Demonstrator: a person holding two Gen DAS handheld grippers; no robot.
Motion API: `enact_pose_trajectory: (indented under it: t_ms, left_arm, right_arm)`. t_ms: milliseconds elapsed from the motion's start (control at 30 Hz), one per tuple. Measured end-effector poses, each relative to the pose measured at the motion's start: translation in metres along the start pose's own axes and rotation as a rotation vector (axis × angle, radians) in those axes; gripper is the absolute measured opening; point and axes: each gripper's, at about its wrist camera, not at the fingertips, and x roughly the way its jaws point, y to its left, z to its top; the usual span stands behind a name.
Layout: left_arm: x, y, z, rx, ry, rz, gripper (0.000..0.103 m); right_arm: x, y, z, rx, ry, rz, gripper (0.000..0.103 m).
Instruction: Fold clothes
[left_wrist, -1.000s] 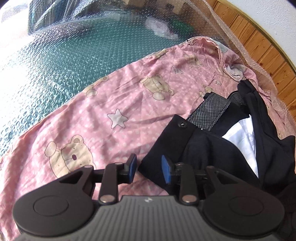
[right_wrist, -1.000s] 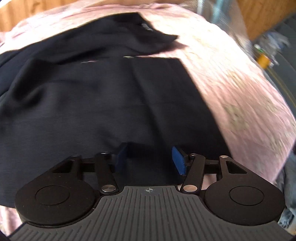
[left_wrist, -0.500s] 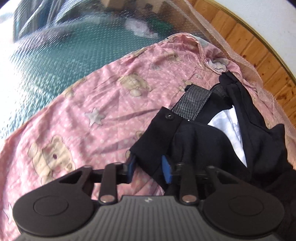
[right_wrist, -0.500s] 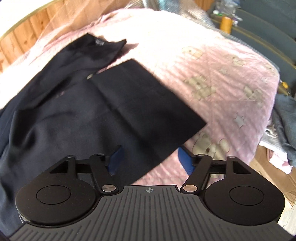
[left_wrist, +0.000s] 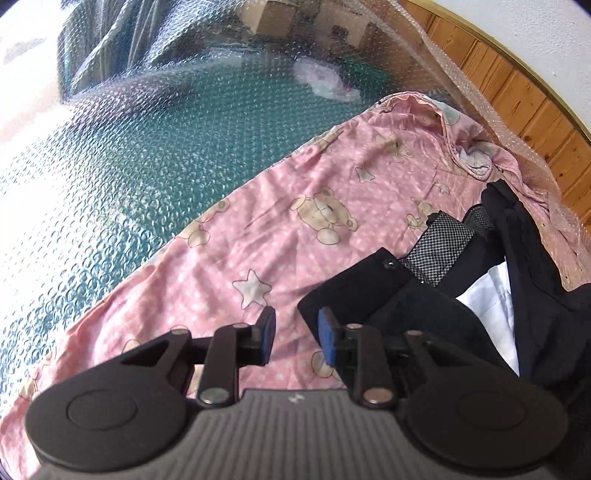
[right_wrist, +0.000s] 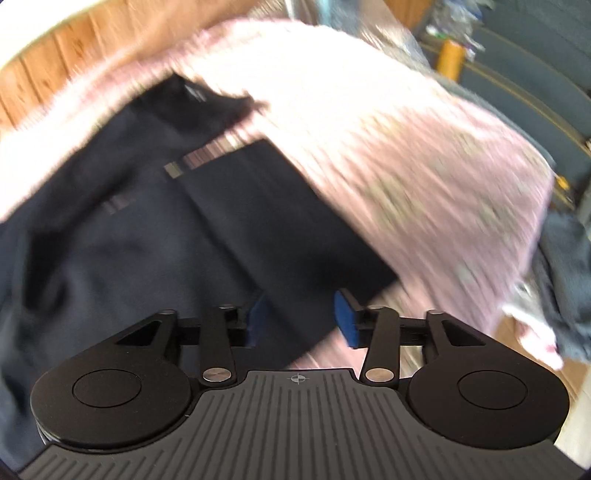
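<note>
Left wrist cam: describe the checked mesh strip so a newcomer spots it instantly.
Find the pink bear-and-star bedsheet spread over the bed, then the dark navy garment heaped at its right. The strip lies at that heap's upper edge, beside a small snap button. It is the only black-and-white gridded mesh among plain dark fabric.

No words, brand names or numbers are showing legibly in either view. The only signs are small moulded marks on the grey ribbed housings of the tools: a pale bow-tie-shaped mark on the left gripper (left_wrist: 294, 336) housing, and a small crosshair-in-circle mark on the right gripper (right_wrist: 300, 320) housing. A tiny pale tag on the dark garment (right_wrist: 122, 229) in the right wrist view is appearing too blurred to read.
</note>
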Motion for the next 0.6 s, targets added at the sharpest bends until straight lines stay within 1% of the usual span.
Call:
enact_pose_trajectory:
  t_ms: [67, 133, 200, 267, 300, 333, 400, 467, 533, 600]
  left_arm:
    - [-0.002, -0.003, -0.002, -0.023, 0.01, 0.004, 0.025]
    - [-0.004, -0.007, -0.005, -0.047, 0.02, 0.007, 0.025]
    - [-0.006, -0.023, -0.006, -0.049, 0.026, 0.004, 0.025]
    - [-0.009, -0.043, -0.007, -0.04, 0.02, -0.004, 0.025]
    - [-0.012, -0.053, -0.008, -0.034, 0.018, -0.01, 0.026]
    - [-0.014, -0.064, -0.01, -0.027, 0.018, -0.017, 0.027]
    - [-0.019, -0.084, -0.013, -0.014, 0.02, -0.029, 0.027]
    - [-0.024, -0.101, -0.018, 0.011, 0.03, -0.038, 0.028]
    - [-0.027, -0.113, -0.025, 0.042, 0.036, -0.032, 0.029]
    - [-0.028, -0.121, -0.033, 0.058, 0.052, -0.025, 0.029]
  right_arm:
    - [0.003, 0.01, 0.024, 0.015, -0.026, 0.061, 0.057]
    - [0.016, 0.025, 0.052, 0.026, -0.023, 0.119, 0.06]
    - [0.029, 0.041, 0.079, 0.034, -0.018, 0.176, 0.062]
    - [0.044, 0.065, 0.107, -0.009, -0.008, 0.225, 0.064]
    - [0.053, 0.071, 0.118, -0.021, -0.008, 0.231, 0.068]
    - [0.062, 0.074, 0.127, -0.03, -0.009, 0.234, 0.069]
    - [0.081, 0.081, 0.146, -0.048, -0.012, 0.238, 0.069]
    - [0.1, 0.087, 0.165, -0.065, -0.014, 0.242, 0.072]
    - [0.119, 0.094, 0.185, -0.083, -0.017, 0.247, 0.081]
    - [0.138, 0.101, 0.204, -0.1, -0.02, 0.251, 0.083]
